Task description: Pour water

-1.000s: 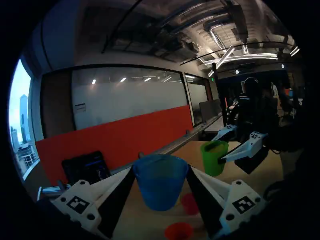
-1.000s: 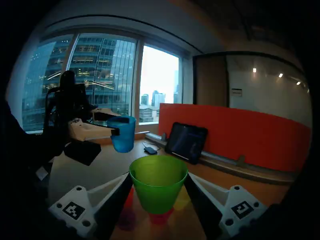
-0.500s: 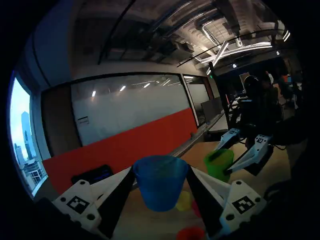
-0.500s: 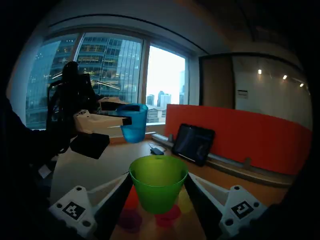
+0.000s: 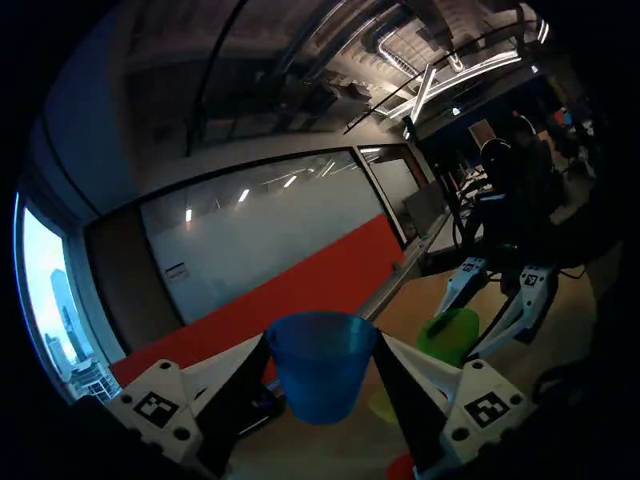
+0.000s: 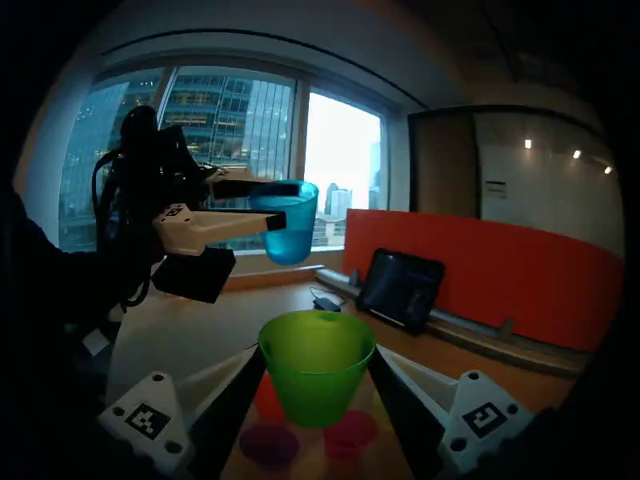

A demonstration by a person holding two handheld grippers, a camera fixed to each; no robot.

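Table: pale wooden top [image 6: 204, 328]
Back edge: a red screen [image 6: 512, 276] stood along it
Tablet [image 6: 400, 290]: propped against the screen, its face dark
Small dark thing [image 6: 326, 304]: lay flat near the tablet, on the window side
Round pieces: red [image 6: 270, 398], purple [image 6: 270, 444] and pink [image 6: 350, 428] lay close together on the near part; whether flat, unclear

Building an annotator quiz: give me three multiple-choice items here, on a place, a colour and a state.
1. Right gripper view: the blue cup is where relative to the green cup? A higher, leftward; B inside it; C below it.
2. The right gripper holds a cup coloured: A red; B green; C blue.
3. The left gripper is: A open; B shut on the blue cup; C shut on the green cup.
A, it hangs above the green rim; B, green between its jaws; B, both jaws press it.
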